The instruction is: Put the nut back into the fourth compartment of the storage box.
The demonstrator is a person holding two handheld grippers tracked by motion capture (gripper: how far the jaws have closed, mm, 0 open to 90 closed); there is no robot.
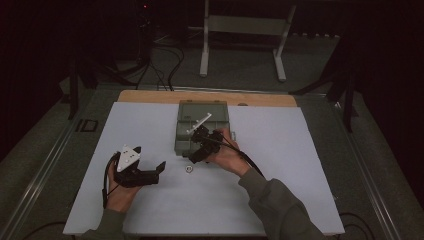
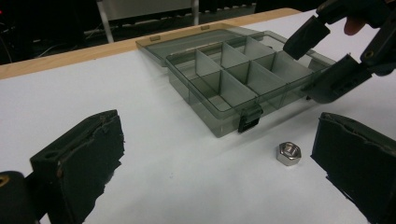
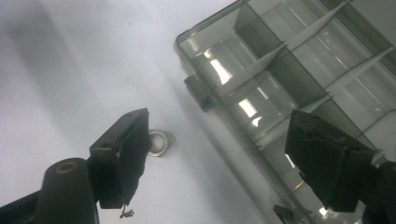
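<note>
Nut (image 3: 159, 142) half hidden behind right hand-held gripper (image 3: 212, 158), spread wide, empty; left hand-held gripper (image 2: 219, 154) likewise.

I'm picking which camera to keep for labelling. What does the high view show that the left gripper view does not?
High view alone: both of the person's hands, the left tool from outside, and the floor with a metal stand. Left gripper view alone: the compartment box's dividers and front latch up close. Both share the open box, the nut lying on the white table, and the right tool.
</note>
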